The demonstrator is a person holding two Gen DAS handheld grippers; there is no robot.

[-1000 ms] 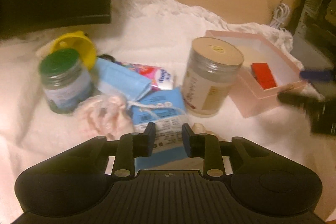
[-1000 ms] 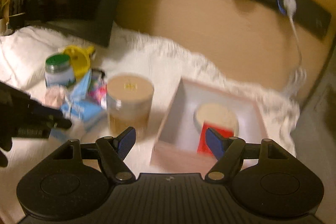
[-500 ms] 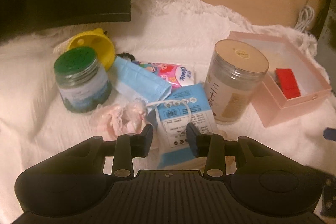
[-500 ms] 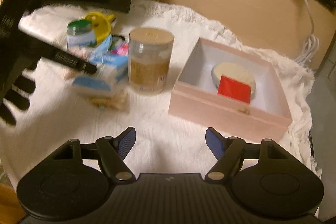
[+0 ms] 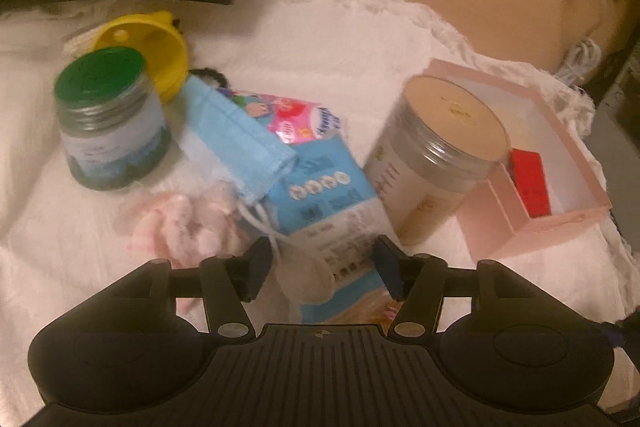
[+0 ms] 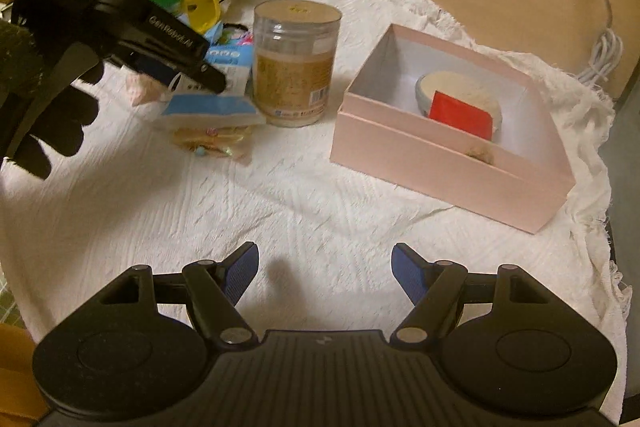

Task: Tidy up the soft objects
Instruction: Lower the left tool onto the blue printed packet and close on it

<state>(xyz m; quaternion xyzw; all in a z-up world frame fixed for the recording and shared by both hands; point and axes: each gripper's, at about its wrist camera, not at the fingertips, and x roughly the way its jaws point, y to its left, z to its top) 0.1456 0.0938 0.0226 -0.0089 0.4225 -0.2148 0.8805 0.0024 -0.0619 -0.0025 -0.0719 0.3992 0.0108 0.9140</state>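
The left gripper has just been opening; its spread fingers straddle the near end of the blue-and-white tissue pack, pads apart from it. The right gripper is spread wide over bare white cloth. The pink box, far right, holds a round tin and a red block.

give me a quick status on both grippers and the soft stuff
Left gripper just opened wide over blue-white packet, not gripping. Right gripper open, empty. Tall jar crowds packet; pink box clear.
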